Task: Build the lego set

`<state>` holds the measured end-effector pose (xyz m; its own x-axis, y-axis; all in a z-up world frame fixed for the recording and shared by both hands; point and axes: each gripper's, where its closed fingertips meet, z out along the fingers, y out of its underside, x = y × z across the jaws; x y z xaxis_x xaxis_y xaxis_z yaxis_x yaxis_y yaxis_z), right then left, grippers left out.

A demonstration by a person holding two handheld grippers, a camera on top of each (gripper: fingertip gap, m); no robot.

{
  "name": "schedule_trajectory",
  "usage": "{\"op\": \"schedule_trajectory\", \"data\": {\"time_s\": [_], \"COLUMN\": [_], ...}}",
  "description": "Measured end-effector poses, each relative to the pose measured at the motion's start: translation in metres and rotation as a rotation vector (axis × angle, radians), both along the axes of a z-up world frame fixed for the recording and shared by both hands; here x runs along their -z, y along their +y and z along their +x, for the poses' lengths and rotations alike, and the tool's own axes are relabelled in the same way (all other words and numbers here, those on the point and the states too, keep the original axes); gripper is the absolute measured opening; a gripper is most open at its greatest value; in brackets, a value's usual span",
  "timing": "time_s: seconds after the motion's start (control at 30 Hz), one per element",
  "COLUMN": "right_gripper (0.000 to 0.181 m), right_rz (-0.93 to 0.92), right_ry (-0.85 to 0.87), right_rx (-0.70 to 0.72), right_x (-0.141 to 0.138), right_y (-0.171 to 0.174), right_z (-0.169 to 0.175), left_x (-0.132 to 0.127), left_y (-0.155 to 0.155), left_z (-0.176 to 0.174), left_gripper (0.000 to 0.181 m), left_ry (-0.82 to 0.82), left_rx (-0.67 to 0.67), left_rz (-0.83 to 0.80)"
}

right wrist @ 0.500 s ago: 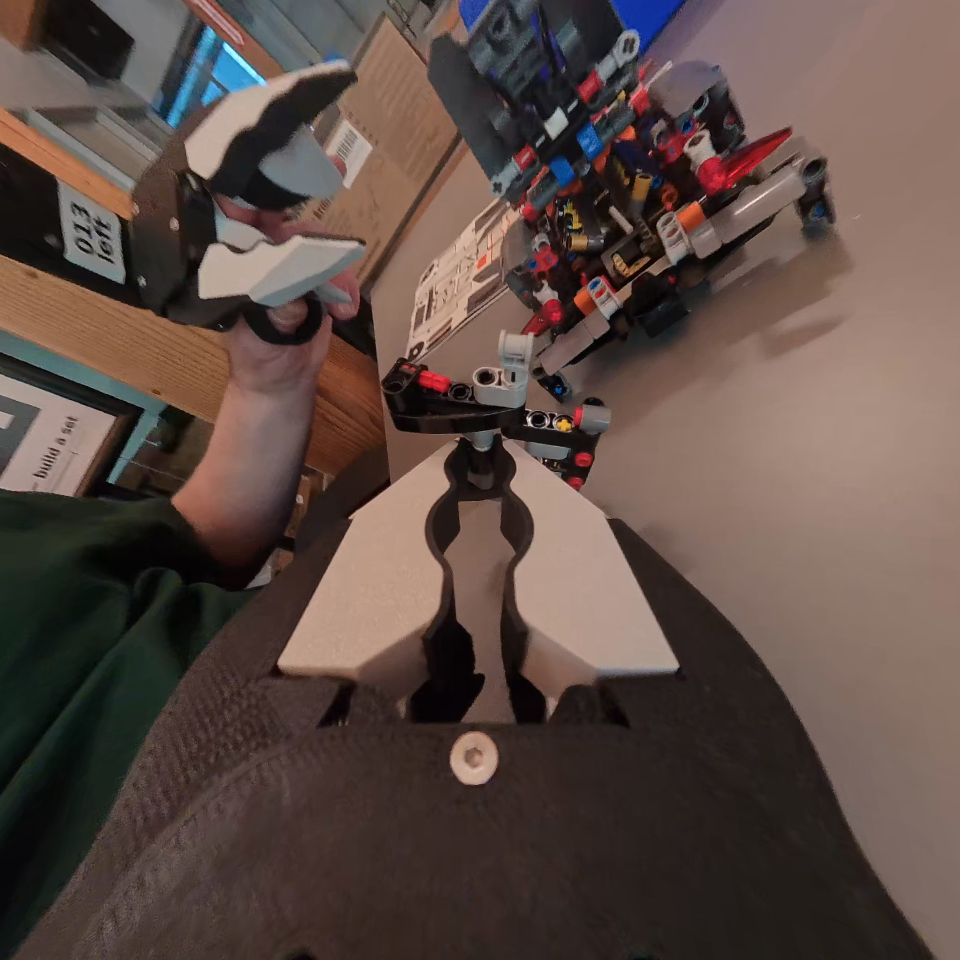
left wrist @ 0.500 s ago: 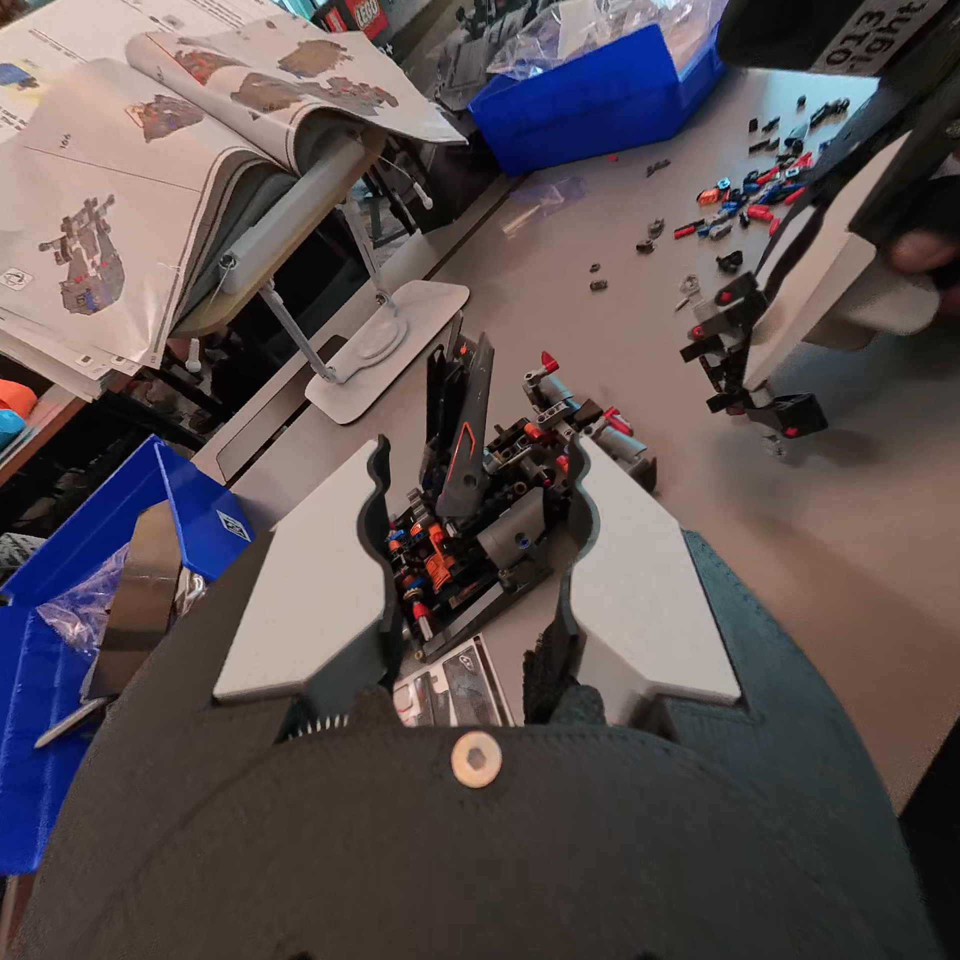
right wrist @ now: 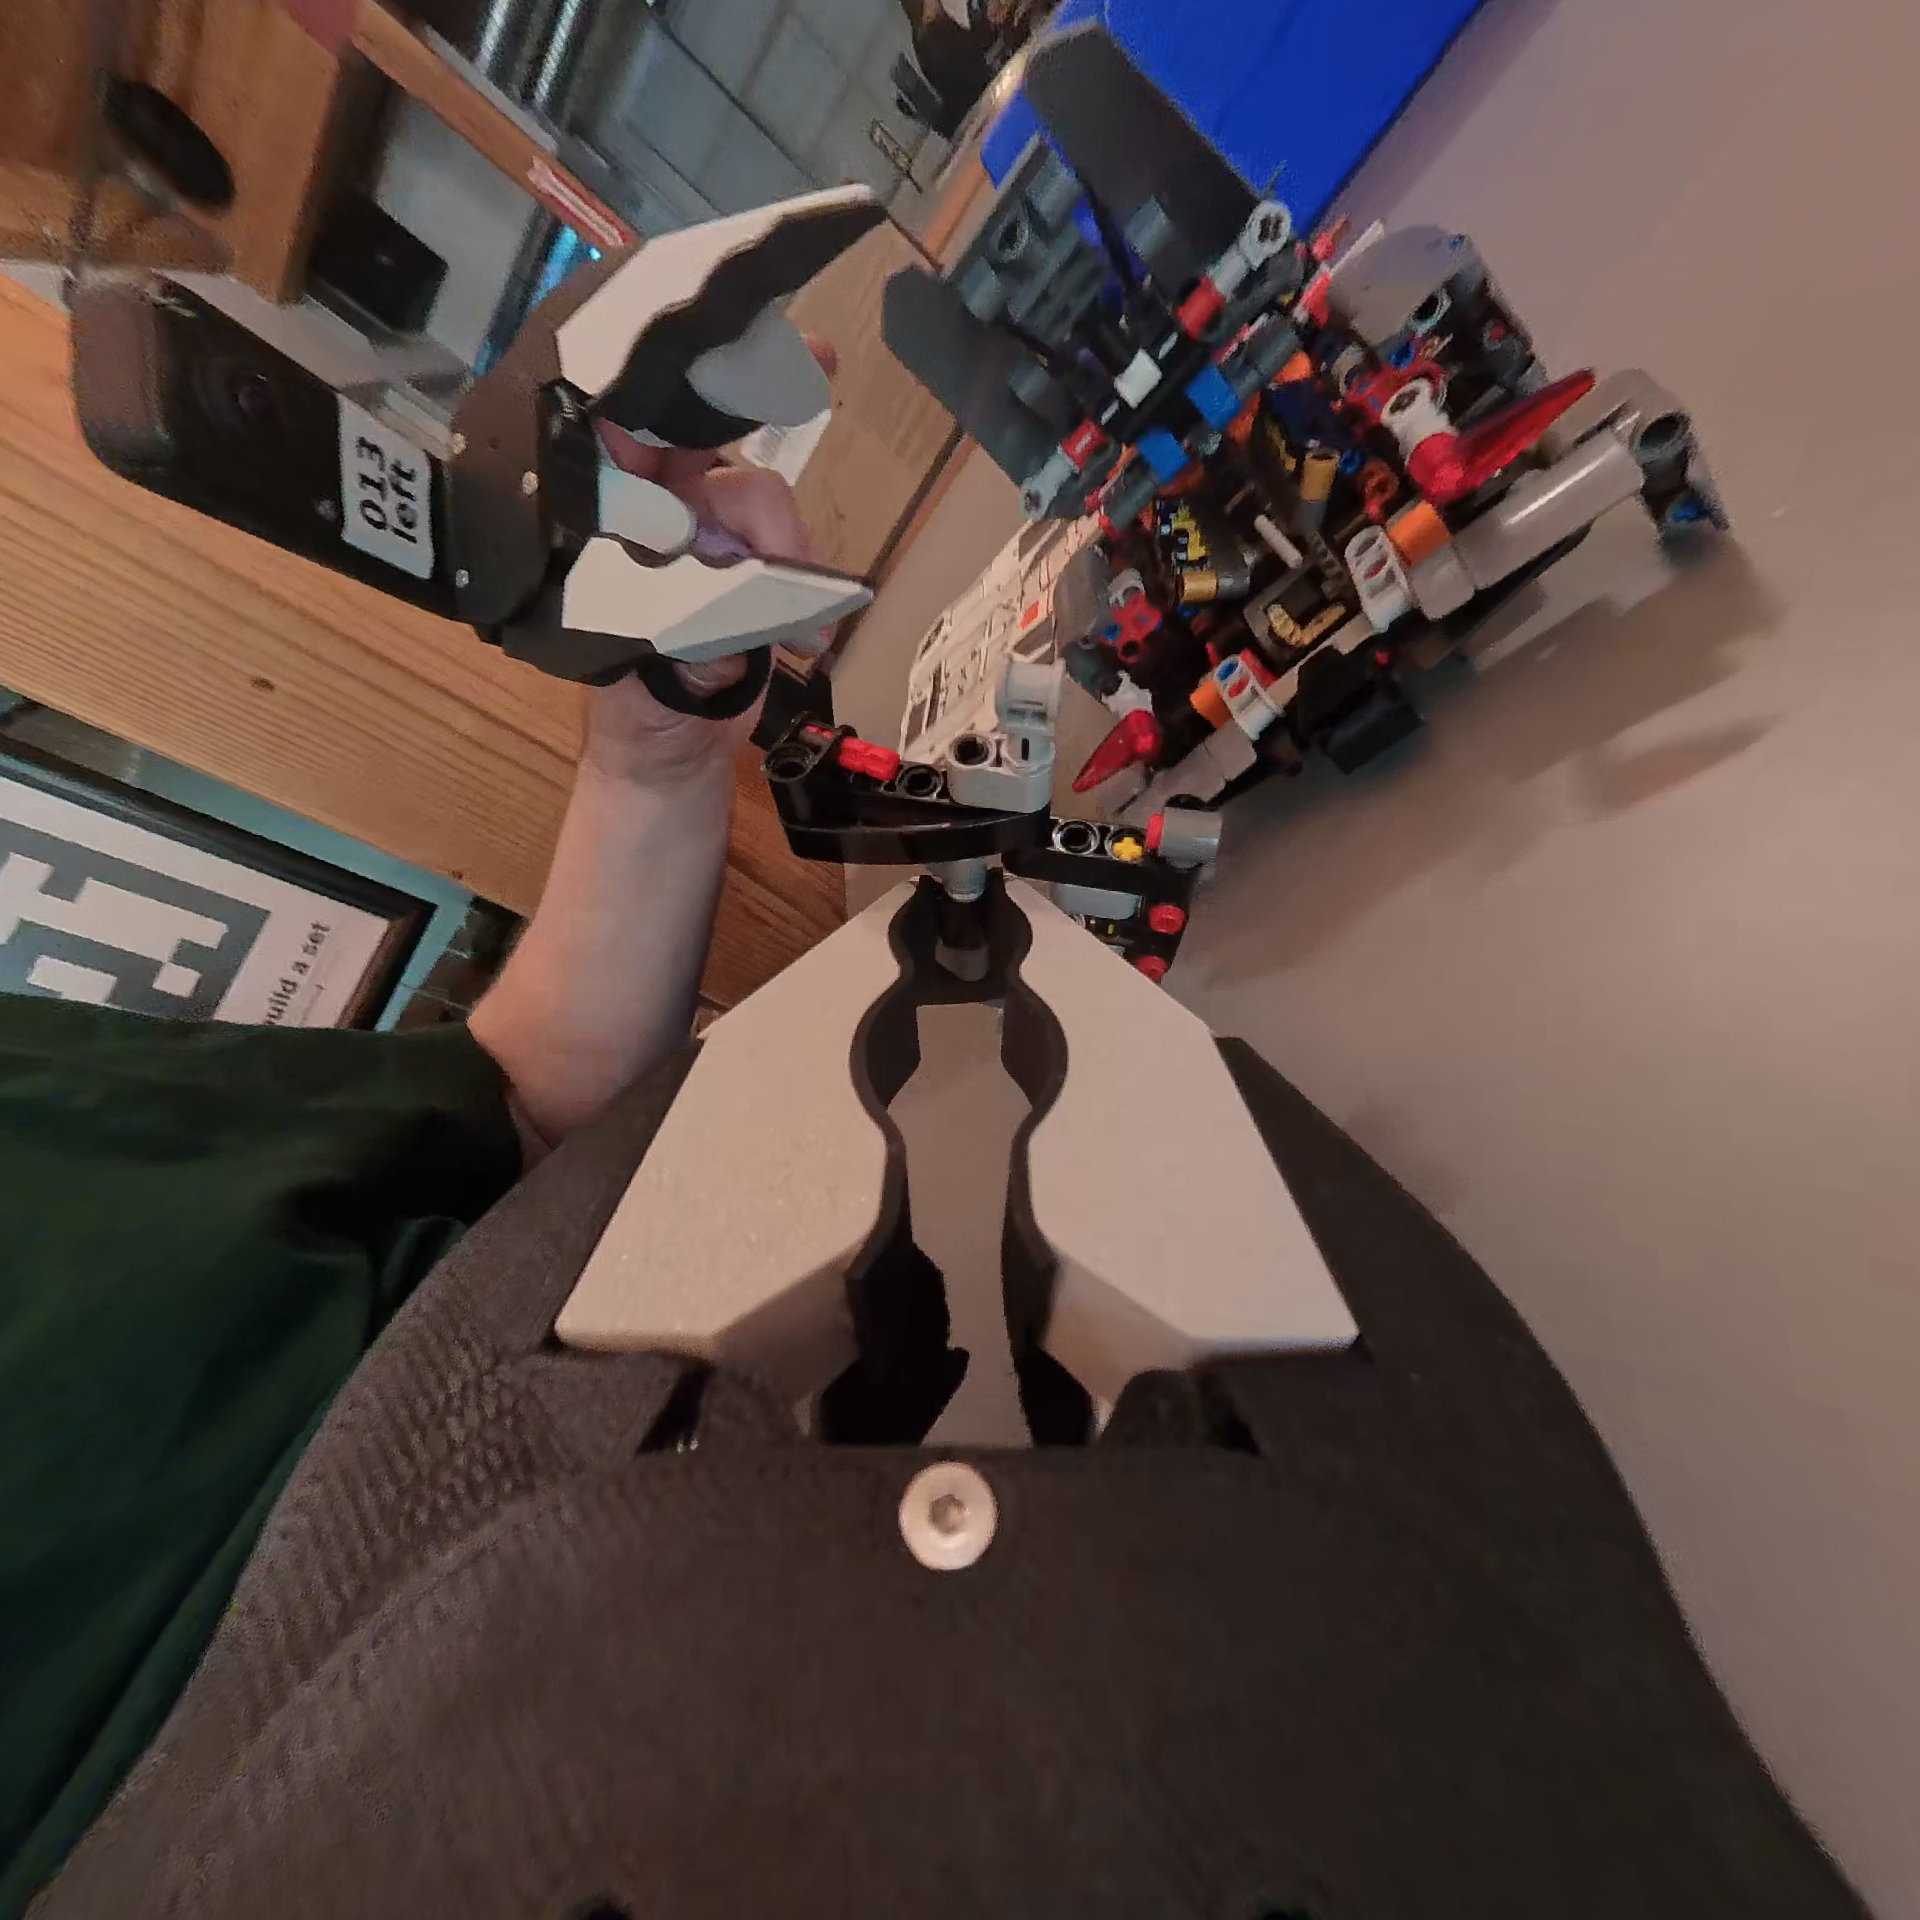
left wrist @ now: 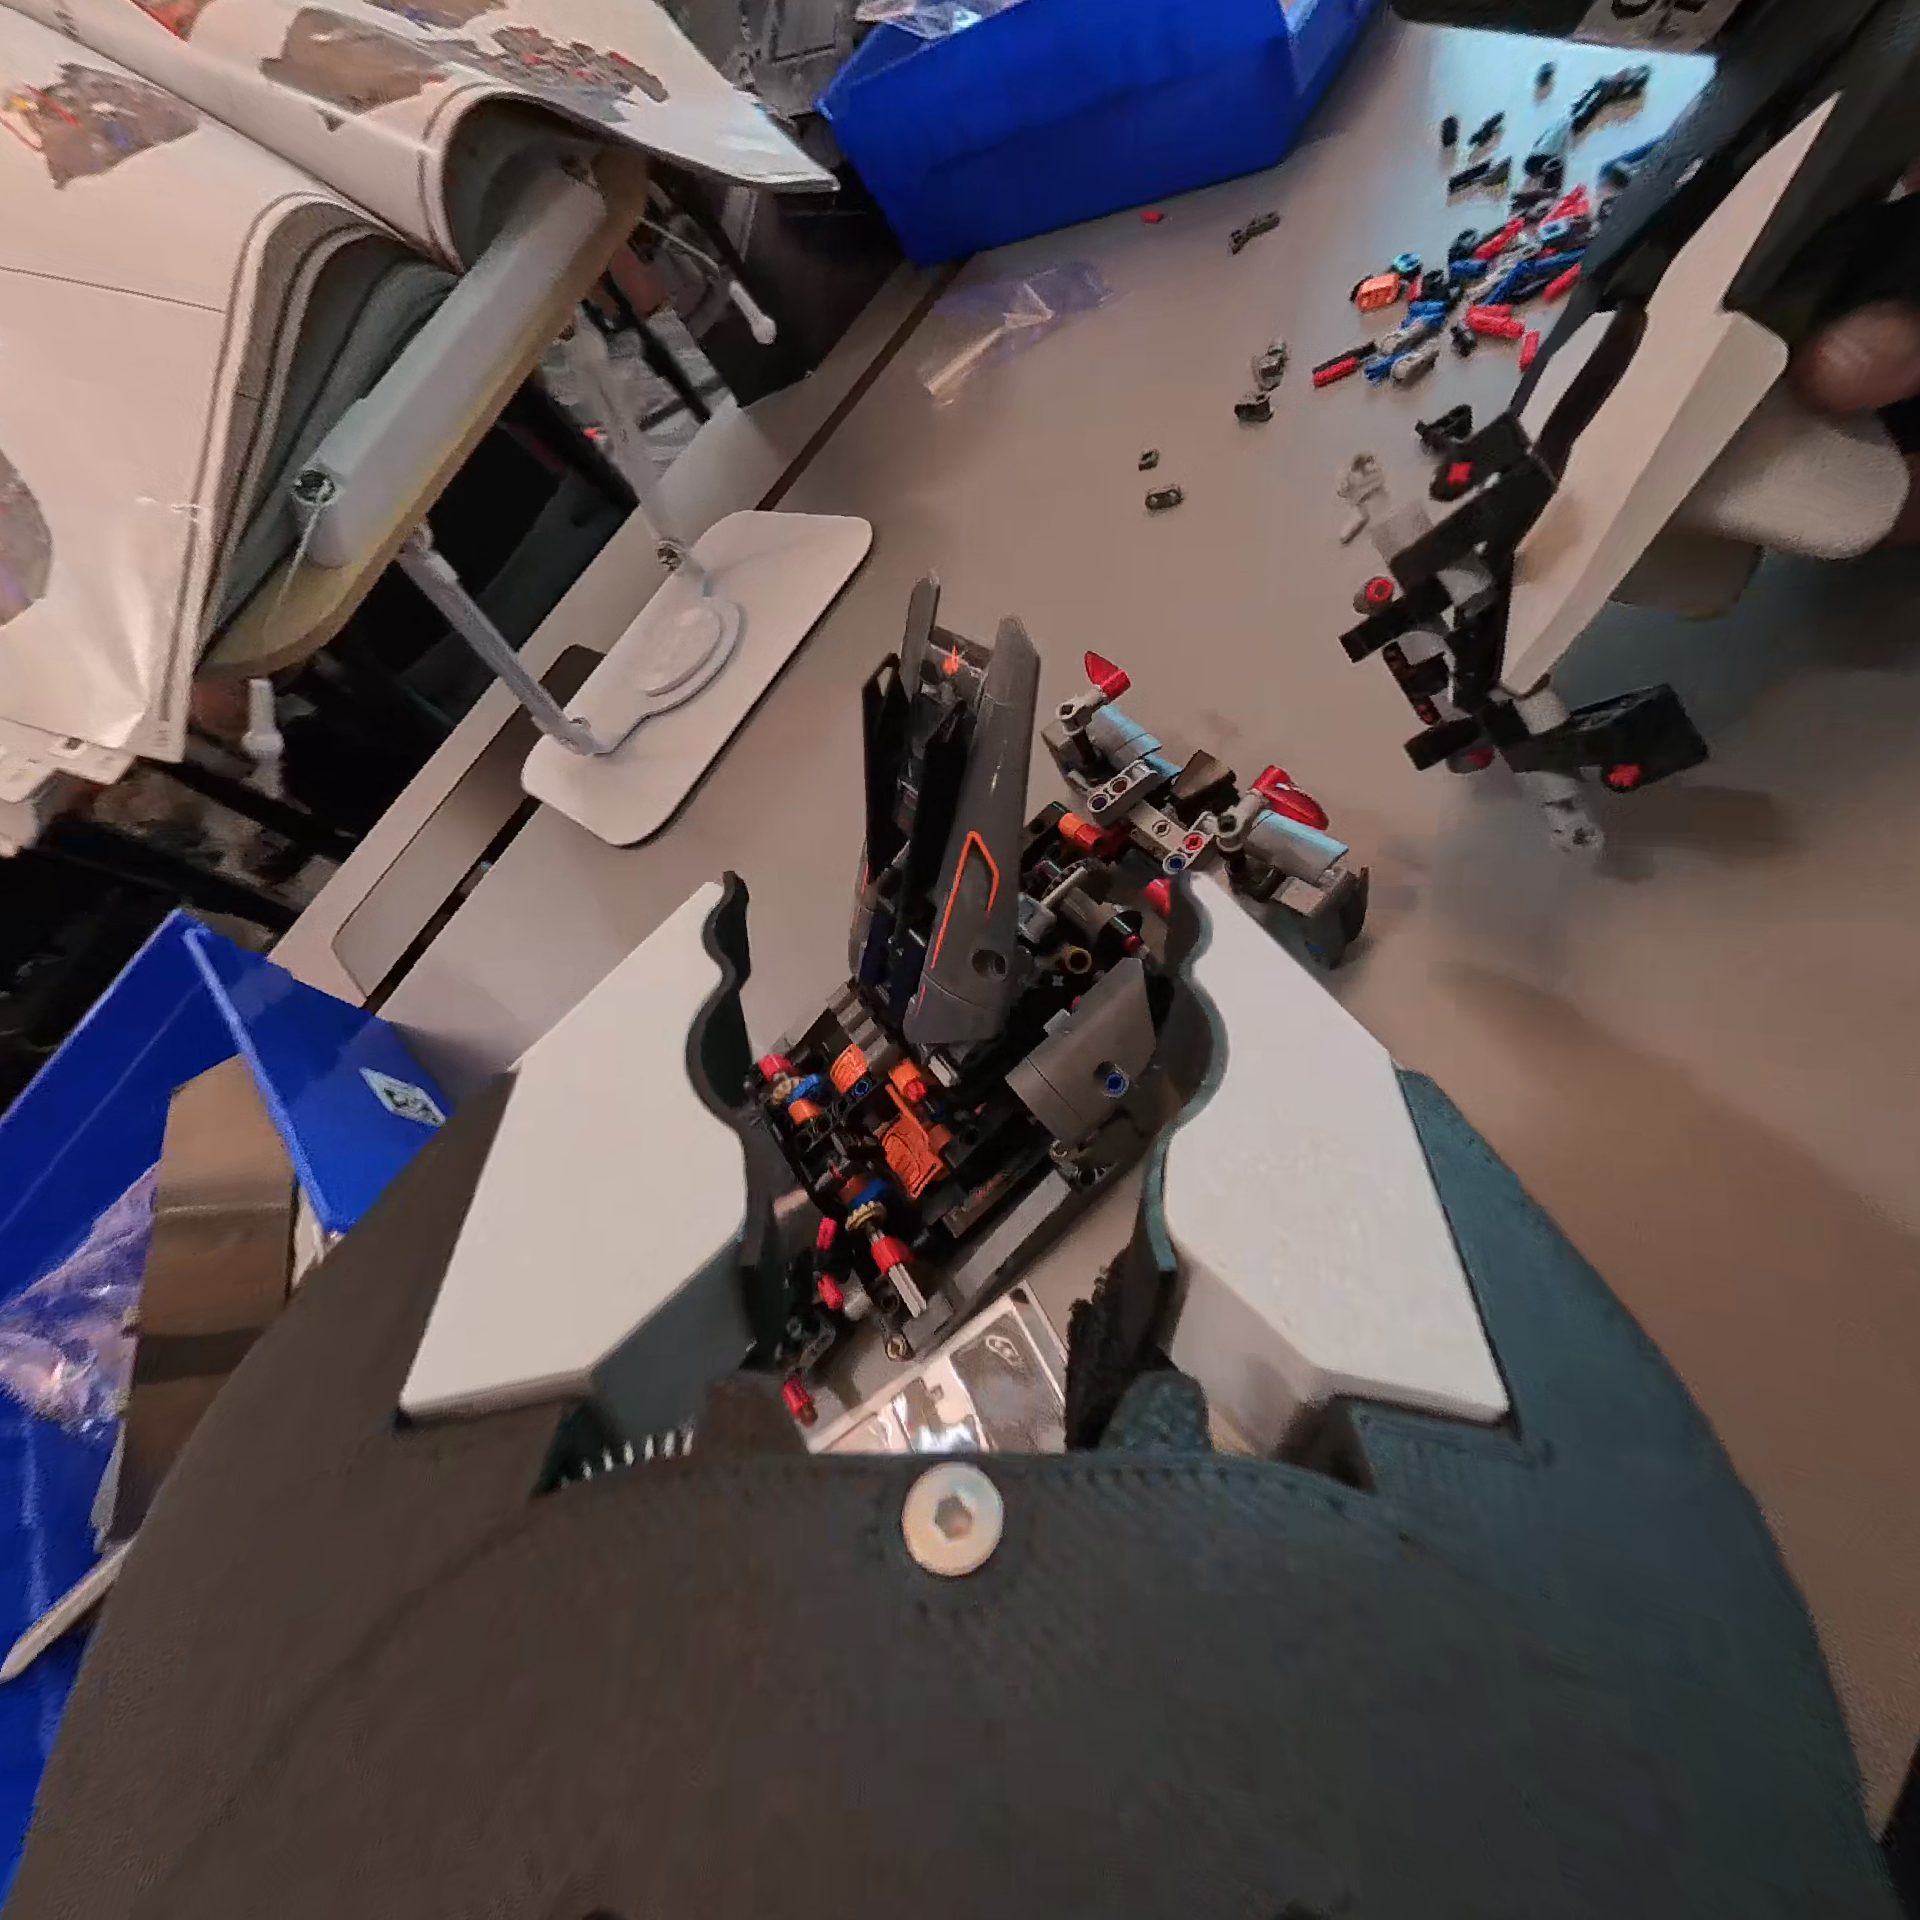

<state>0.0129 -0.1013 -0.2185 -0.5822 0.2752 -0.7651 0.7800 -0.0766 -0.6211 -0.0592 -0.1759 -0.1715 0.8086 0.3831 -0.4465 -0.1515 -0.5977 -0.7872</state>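
Note:
A partly built lego model (left wrist: 987, 1018), dark grey and black with orange and red parts, stands on the grey table (left wrist: 1558, 1195). It also shows in the right wrist view (right wrist: 1299, 499). My left gripper (left wrist: 961, 904) is open and empty, held above the model with a finger on either side of it in view. My right gripper (right wrist: 961, 914) is shut on a grey pin of a small black sub-assembly (right wrist: 935, 810) with red and grey pins, held above the table to the model's right. The sub-assembly also shows in the left wrist view (left wrist: 1496, 644).
An open instruction book (left wrist: 208, 239) rests on a white stand (left wrist: 707, 665) at the back left. Blue bins stand at the back (left wrist: 1060, 114) and at the left (left wrist: 125, 1122). Several loose small parts (left wrist: 1475, 301) lie at the back right. A sticker sheet (left wrist: 966, 1392) lies under the model's near end.
My left gripper has moved in closer to the model. The right gripper still holds the sub-assembly in about the same place.

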Motion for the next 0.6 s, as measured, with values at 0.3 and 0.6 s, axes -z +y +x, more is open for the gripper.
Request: {"op": "schedule_trajectory", "data": {"time_s": [0.3,0.6], "right_gripper": [0.006,0.007], "right_rz": [-0.095,-0.141], "right_ry": [-0.010,-0.032], "right_rx": [0.032,0.012], "right_x": [-0.009,-0.009], "right_y": [0.008,0.011], "right_z": [-0.021,-0.026], "left_x": [0.011,0.048], "left_y": [0.017,0.042], "left_z": [-0.032,-0.022], "left_gripper": [0.105,0.112], "left_ry": [-0.129,-0.434], "left_rx": [0.237,0.535], "left_rz": [-0.164,-0.366]}}
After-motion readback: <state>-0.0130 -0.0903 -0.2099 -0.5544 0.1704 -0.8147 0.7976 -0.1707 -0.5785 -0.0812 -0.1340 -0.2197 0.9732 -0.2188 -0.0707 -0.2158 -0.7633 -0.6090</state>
